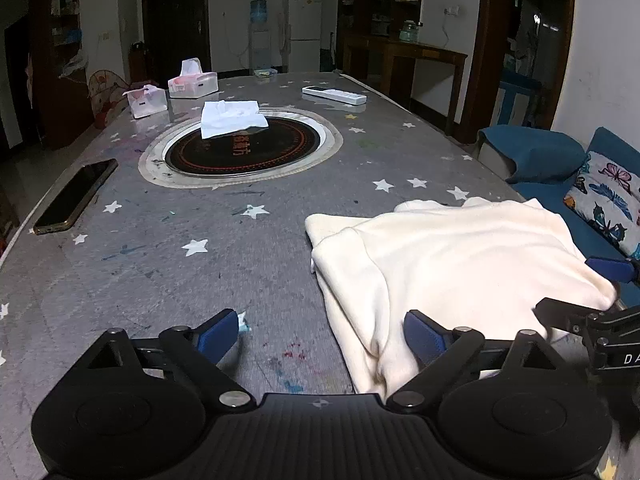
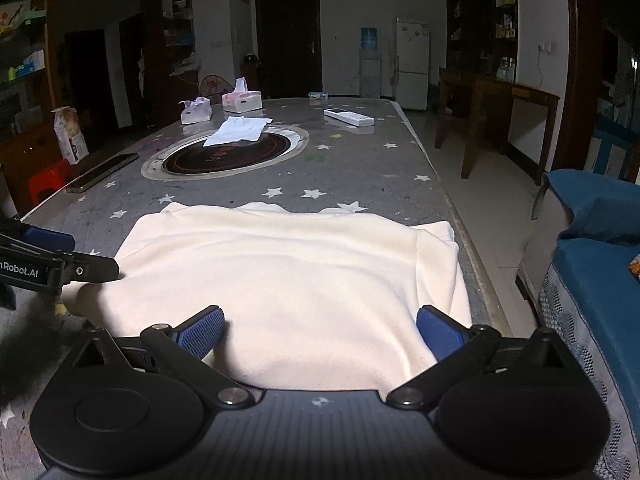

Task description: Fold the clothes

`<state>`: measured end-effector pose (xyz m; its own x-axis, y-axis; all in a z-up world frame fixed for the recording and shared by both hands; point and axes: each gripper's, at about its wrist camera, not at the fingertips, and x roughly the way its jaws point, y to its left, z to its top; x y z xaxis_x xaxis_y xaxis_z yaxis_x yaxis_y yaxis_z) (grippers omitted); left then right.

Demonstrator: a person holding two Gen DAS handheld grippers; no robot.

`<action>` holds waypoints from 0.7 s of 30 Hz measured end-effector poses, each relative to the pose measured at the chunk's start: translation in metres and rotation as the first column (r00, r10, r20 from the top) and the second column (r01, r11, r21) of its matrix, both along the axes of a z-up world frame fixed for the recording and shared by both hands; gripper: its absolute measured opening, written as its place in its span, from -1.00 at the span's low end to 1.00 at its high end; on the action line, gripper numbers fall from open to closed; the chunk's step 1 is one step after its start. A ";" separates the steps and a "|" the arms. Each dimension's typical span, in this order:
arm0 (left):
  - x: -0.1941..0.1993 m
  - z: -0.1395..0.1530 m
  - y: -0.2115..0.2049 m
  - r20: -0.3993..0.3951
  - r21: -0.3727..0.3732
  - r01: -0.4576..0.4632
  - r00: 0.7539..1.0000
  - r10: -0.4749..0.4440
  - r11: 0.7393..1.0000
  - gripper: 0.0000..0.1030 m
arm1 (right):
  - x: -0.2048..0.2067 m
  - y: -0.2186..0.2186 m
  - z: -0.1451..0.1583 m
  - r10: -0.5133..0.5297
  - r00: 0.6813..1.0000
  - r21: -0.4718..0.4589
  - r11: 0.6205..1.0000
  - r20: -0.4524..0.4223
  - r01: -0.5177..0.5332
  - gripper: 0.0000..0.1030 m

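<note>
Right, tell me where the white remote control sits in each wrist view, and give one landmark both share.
Left wrist view: the remote control lies at the table's far end, right of centre.
Right wrist view: the remote control lies far, right of centre, near the right edge.
Shared landmark: the round black cooktop, left of the remote.

The near hem of the cream garment (image 2: 288, 280) is disappearing under the right tongs (image 2: 320, 330), so its edge is not showing. Right of the left tongs (image 1: 320, 334), the picture's edge is cutting off the other tongs. The hotplate lettering (image 1: 240, 146) beyond is staying unreadable.
</note>
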<state>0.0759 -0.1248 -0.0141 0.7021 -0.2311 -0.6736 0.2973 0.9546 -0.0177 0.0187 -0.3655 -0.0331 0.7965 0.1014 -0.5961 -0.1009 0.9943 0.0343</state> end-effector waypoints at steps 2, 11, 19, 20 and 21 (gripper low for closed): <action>-0.004 0.001 0.000 0.005 0.002 0.000 1.000 0.000 1.000 0.85 | -0.003 0.001 0.001 -0.005 1.000 -0.002 1.000 0.003 0.005 1.00; -0.025 0.004 -0.003 0.028 -0.006 0.006 1.000 -0.006 1.000 0.95 | -0.026 0.010 0.005 -0.009 1.000 -0.024 1.000 0.017 0.009 1.00; -0.044 0.006 -0.001 0.042 -0.024 -0.021 0.999 0.022 0.999 0.98 | -0.051 0.012 0.004 -0.028 0.999 0.021 0.999 0.027 0.028 1.00; -0.046 0.006 0.000 0.039 -0.031 -0.024 0.999 0.025 0.999 0.98 | -0.053 0.012 0.003 -0.031 0.999 0.024 0.999 0.028 0.031 1.00; -0.047 0.006 0.001 0.037 -0.038 -0.027 0.999 0.029 0.999 0.99 | -0.057 0.011 0.003 -0.041 0.999 0.031 0.999 0.030 0.040 1.00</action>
<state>0.0289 -0.1241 -0.0076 0.7332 -0.2355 -0.6380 0.2717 0.9614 -0.0426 -0.0388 -0.3544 -0.0302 0.8179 0.0866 -0.5688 -0.0623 0.9961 0.0621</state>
